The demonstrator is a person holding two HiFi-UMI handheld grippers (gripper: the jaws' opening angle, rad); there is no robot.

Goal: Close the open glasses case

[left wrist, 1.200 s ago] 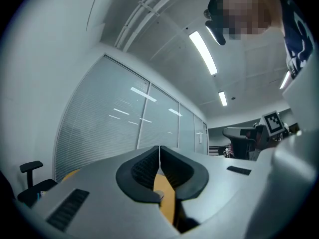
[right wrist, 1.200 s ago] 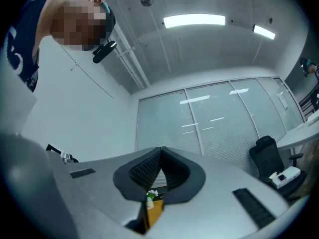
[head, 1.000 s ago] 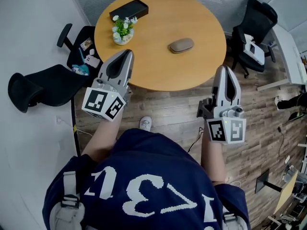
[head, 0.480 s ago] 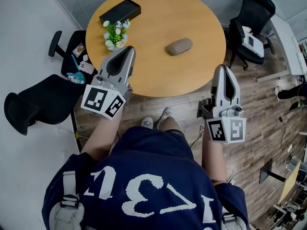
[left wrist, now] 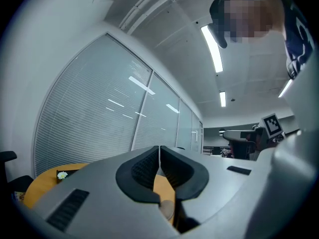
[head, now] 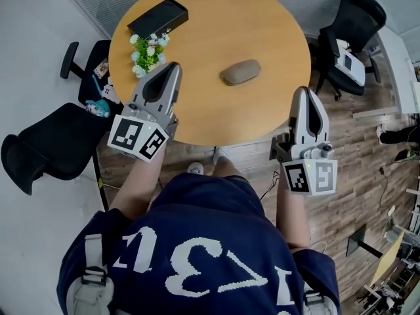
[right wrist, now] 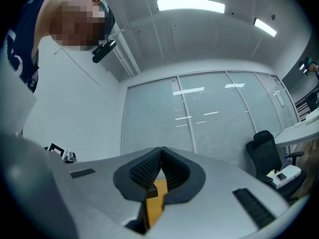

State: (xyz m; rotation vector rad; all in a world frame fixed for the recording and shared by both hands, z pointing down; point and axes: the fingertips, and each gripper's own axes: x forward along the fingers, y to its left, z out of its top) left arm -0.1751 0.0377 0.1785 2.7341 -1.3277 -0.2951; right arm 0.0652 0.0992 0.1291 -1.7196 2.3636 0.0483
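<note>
Round table (head: pixel 262 18) has a smooth, matte, orange-tan wood-look top and stands on plank-pattern wood flooring (head: pixel 354 169). The glasses case (head: pixel 241 71) is a grey-brown oval with a rounded pebble shape and a soft-looking surface. It lies flat near the table's middle, toward the near edge, apart from everything else. From above it is not clear whether its lid is up.

A flat black box (head: pixel 157 18) with a rectangular shape and a thin paler rim sits at the far left of the top. Just near it stands a small plant (head: pixel 147 48) with white flowers and green leaves.

The left gripper (head: pixel 172 67) has a grey plastic shell and a marker cube at the back. It hovers over the table's near-left edge, with its ribbed black pads (left wrist: pixel 144 168) pressed together and nothing between them.

The right gripper (head: pixel 305 92) has the same build and sits at the near-right edge. Its jaws are also closed tip to tip and empty.

Black mesh office chairs stand at the left (head: pixel 46 146) and the far right (head: pixel 357 18). The person wears a navy shirt (head: pixel 197 254) with white print.
</note>
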